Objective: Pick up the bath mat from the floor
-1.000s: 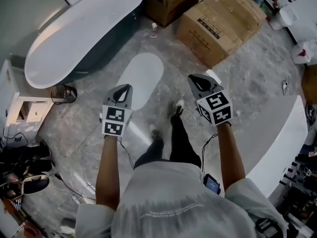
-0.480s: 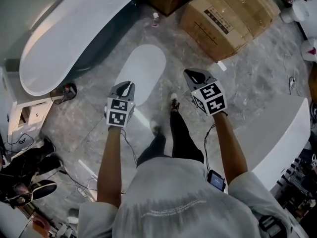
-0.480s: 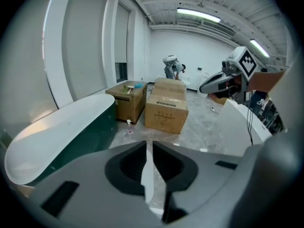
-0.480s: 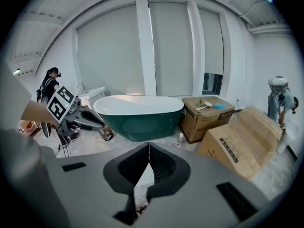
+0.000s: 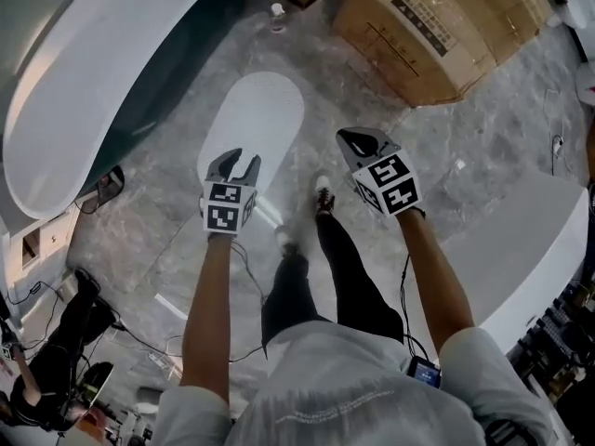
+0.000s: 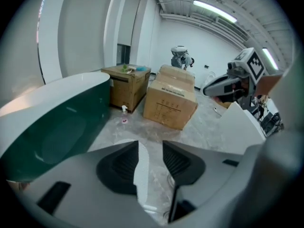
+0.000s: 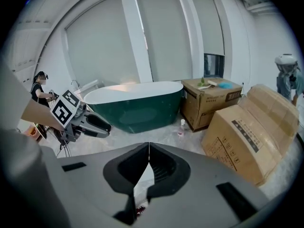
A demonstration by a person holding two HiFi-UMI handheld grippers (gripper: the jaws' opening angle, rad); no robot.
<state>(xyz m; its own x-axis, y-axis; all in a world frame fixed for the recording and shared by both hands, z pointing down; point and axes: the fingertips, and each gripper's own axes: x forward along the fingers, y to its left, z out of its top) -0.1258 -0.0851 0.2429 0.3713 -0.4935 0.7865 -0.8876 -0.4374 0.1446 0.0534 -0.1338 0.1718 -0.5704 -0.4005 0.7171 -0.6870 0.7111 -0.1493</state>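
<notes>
Bath mat, place: the white oval bath mat lies flat on the grey marbled floor, just ahead of the left tool and off to the left of the right tool.
Bath mat, hidden parts: in the head view its near end is covered by the left tool. In the left gripper view only a narrow strip shows through the gap between the jaws. In the right gripper view only a pale sliver shows under the jaw tips.
Bath mat, axis: its long axis runs straight away from the left tool, with the far rounded end toward the bottle.
Left tool: the jaws stand spread and have just been opening. They grip nothing, and the mat is only seen past them.
Right tool: the jaw tips are pressed together, with nothing between them.
Counts: one mat, two tools, one bathtub, two cardboard boxes, one bottle, two shoes.
Cut off: the bathtub runs out of the head view at the left, and the second box is clipped by the top edge.
Surroundings: the bathtub is to the left of the left tool, and the boxes are ahead of the right tool.
</notes>
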